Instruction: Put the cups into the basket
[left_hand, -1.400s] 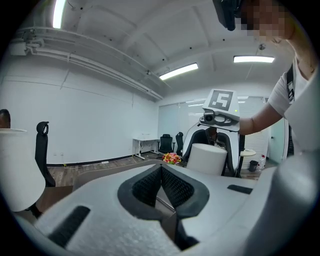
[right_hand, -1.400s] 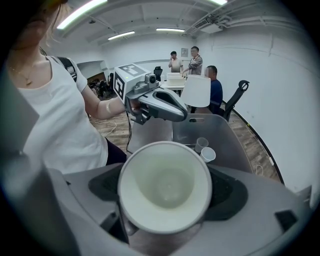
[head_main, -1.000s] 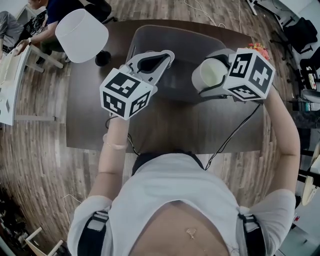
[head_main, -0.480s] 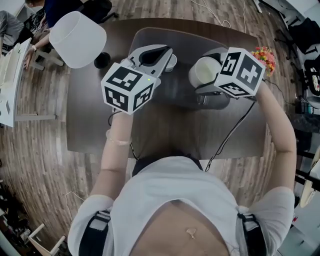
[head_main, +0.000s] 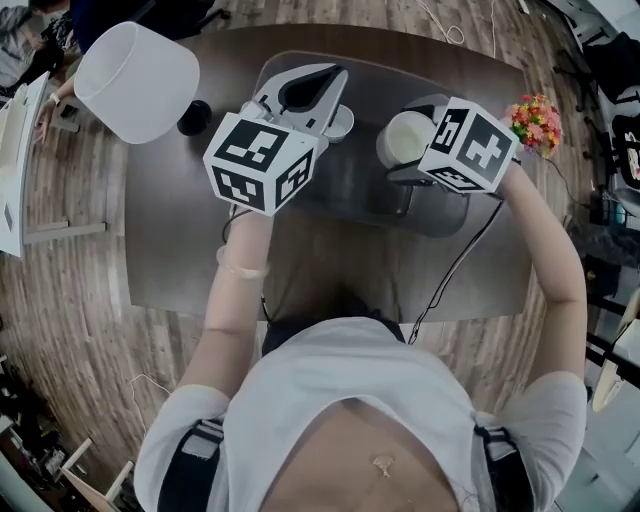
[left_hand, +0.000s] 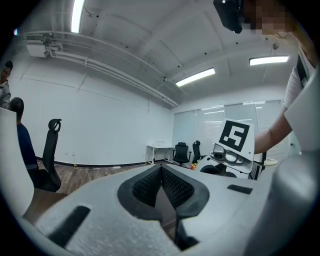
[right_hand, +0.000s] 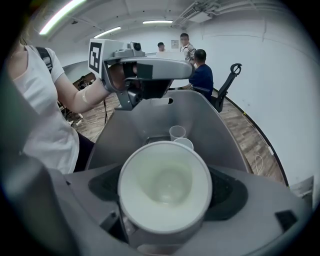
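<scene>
White plastic forms the cup (right_hand: 165, 186) clamped between the jaws of the right gripper (head_main: 408, 148), mouth toward that gripper's camera. The cup hangs over the near right part of the grey basket (right_hand: 212, 117), above its floor and not yet set down.

Over the last second both grippers have advanced from the basket's near edge toward its middle. The left gripper (head_main: 330, 78) has travelled further, and its tips now reach toward the basket's far wall. A small cup next to that gripper, hidden a second ago, is now exposed in the head view. The left gripper's jaws are pressed together with nothing between them. By this reading, the right gripper is in the delivery phase and only lowering and release remain. The left gripper carries no load and may have just deposited a cup.

Count, near to far from the basket's near edge:
- Grippers: two.
- Cups: three, one held and two standing inside the basket, a pale one (right_hand: 184, 143) and a clear one (right_hand: 176, 132) just behind it.
- Basket: one, on the dark table (head_main: 180, 225).
- White lampshade (head_main: 135, 78): one, left of the basket.
- Flower bunch (head_main: 535, 118): one, right of the basket.
- People beyond the basket's far wall: three.
</scene>
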